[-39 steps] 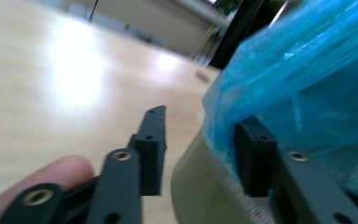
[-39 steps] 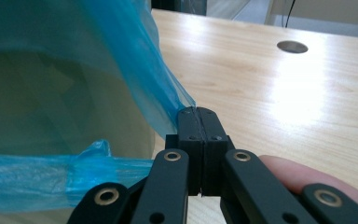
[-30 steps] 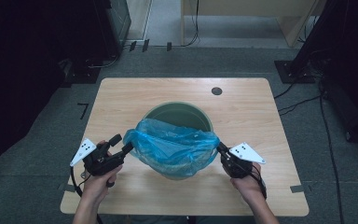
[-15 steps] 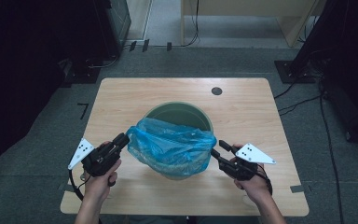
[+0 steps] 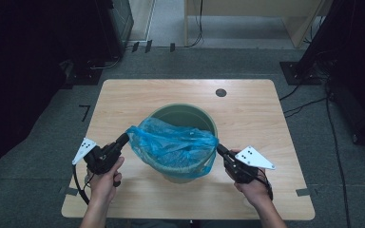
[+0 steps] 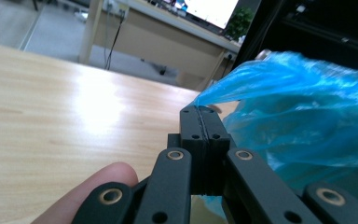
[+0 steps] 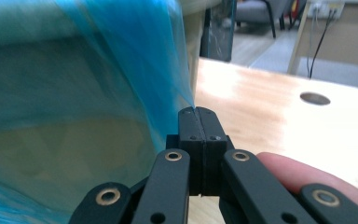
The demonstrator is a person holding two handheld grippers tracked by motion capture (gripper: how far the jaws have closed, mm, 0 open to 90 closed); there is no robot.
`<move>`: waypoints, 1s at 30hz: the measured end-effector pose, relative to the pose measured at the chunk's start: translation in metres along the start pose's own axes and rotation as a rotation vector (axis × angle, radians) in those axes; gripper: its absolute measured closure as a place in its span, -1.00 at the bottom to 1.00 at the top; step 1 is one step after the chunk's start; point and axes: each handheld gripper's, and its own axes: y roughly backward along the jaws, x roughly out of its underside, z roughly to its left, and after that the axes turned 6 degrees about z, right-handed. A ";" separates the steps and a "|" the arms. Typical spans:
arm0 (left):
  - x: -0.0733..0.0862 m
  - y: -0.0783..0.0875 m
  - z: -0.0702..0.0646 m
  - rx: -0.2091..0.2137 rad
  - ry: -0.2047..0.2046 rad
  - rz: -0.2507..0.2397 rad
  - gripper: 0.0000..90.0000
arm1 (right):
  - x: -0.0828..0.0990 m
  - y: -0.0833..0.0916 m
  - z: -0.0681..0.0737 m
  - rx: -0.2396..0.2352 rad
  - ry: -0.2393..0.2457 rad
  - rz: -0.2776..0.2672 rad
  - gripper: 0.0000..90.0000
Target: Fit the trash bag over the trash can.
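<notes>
The person is standing at the near edge of the table (image 5: 138, 95), stretching a blue bag (image 5: 173, 145) over the mouth of a green bin (image 5: 183, 114) that is sitting near the middle of the top. The left gripper (image 5: 123, 138) is pinching the bag's edge on one side, and its jaws have just been closing, with film caught between them; in the left gripper view the jaws are pressing together with the blue film (image 6: 303, 112) fanning out from the tips. The right gripper (image 5: 218, 148) is doing the same on the opposite side, its jaws having just closed on the film (image 7: 135, 60), which is running up taut from the tips beside the bin's wall (image 7: 51, 154).

The bag is looking thin, soft and very light, likely slippery and easy to tear if it is pulled hard at one point. The hem is the place to hold it, on two opposite sides, as both grippers are doing now. The far part of the bin's rim is still showing bare, so I'd judge the bag is not yet seated all round.

Little is standing in the way: the table is carrying a small round hole (image 5: 221, 92) toward its far right, well apart from the bin. The light bin itself may shift or tip if the pull is uneven.
</notes>
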 end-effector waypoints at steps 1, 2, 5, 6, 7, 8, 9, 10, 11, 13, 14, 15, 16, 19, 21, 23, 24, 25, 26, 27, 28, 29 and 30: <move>0.002 -0.004 -0.001 -0.005 0.005 0.012 1.00 | 0.002 -0.003 0.000 0.009 -0.002 0.015 1.00; 0.004 -0.009 -0.002 -0.010 0.010 0.026 1.00 | 0.004 -0.005 0.001 0.015 -0.006 0.028 1.00; 0.009 -0.018 -0.006 -0.022 -0.003 0.053 1.00 | 0.010 -0.013 0.005 0.026 -0.002 0.066 1.00; 0.010 -0.021 -0.006 -0.021 -0.001 0.060 1.00 | 0.011 -0.015 0.006 0.026 0.002 0.076 1.00; 0.011 -0.024 -0.007 -0.023 0.000 0.071 1.00 | 0.012 -0.017 0.008 0.028 0.004 0.083 1.00; 0.013 -0.027 -0.007 -0.031 0.000 0.085 1.00 | 0.013 -0.018 0.009 0.028 0.008 0.086 1.00; 0.014 -0.029 -0.006 -0.036 0.005 0.096 1.00 | 0.013 -0.018 0.010 0.029 0.013 0.088 1.00; 0.016 -0.031 -0.006 -0.041 0.008 0.112 1.00 | 0.013 -0.018 0.011 0.032 0.011 0.085 1.00; 0.018 -0.033 -0.005 -0.051 0.007 0.128 1.00 | 0.013 -0.018 0.011 0.032 0.008 0.078 1.00; 0.022 -0.037 -0.004 -0.067 0.015 0.157 1.00 | 0.011 -0.015 0.011 0.024 -0.010 0.056 1.00; 0.023 -0.038 -0.003 -0.073 0.022 0.161 1.00 | 0.010 -0.014 0.011 0.023 -0.009 0.046 1.00; 0.024 -0.039 -0.002 -0.077 0.023 0.165 1.00 | 0.010 -0.013 0.010 0.023 -0.012 0.042 1.00; 0.024 -0.039 -0.001 -0.079 0.023 0.166 1.00 | 0.009 -0.012 0.009 0.025 -0.012 0.036 1.00; 0.022 -0.035 0.001 -0.075 0.034 0.149 0.98 | 0.007 -0.008 0.007 0.000 -0.019 0.017 0.78; 0.019 -0.031 0.003 -0.062 0.039 0.124 0.93 | 0.006 -0.005 0.004 -0.029 -0.007 0.002 0.60; 0.016 -0.026 0.004 -0.046 0.045 0.090 0.83 | 0.003 0.000 0.001 -0.045 0.001 -0.015 0.49; 0.015 -0.024 0.004 -0.044 0.043 0.075 0.72 | 0.001 0.003 -0.001 -0.057 -0.004 -0.024 0.44; 0.013 -0.022 0.004 -0.041 0.038 0.070 0.60 | -0.001 0.005 -0.003 -0.063 -0.008 -0.035 0.41; 0.012 -0.021 0.004 -0.023 0.032 0.061 0.50 | -0.003 0.008 -0.005 -0.068 -0.010 -0.046 0.40; 0.012 -0.020 0.003 -0.006 0.022 0.051 0.43 | -0.005 0.011 -0.008 -0.073 -0.013 -0.057 0.39; 0.011 -0.019 0.001 0.005 0.010 0.041 0.37 | -0.006 0.014 -0.010 -0.082 -0.017 -0.068 0.36; 0.011 -0.018 -0.001 0.011 -0.007 0.035 0.32 | -0.008 0.017 -0.012 -0.082 -0.017 -0.078 0.36; 0.010 -0.017 -0.003 0.019 -0.020 0.027 0.28 | -0.009 0.019 -0.013 -0.084 -0.019 -0.088 0.35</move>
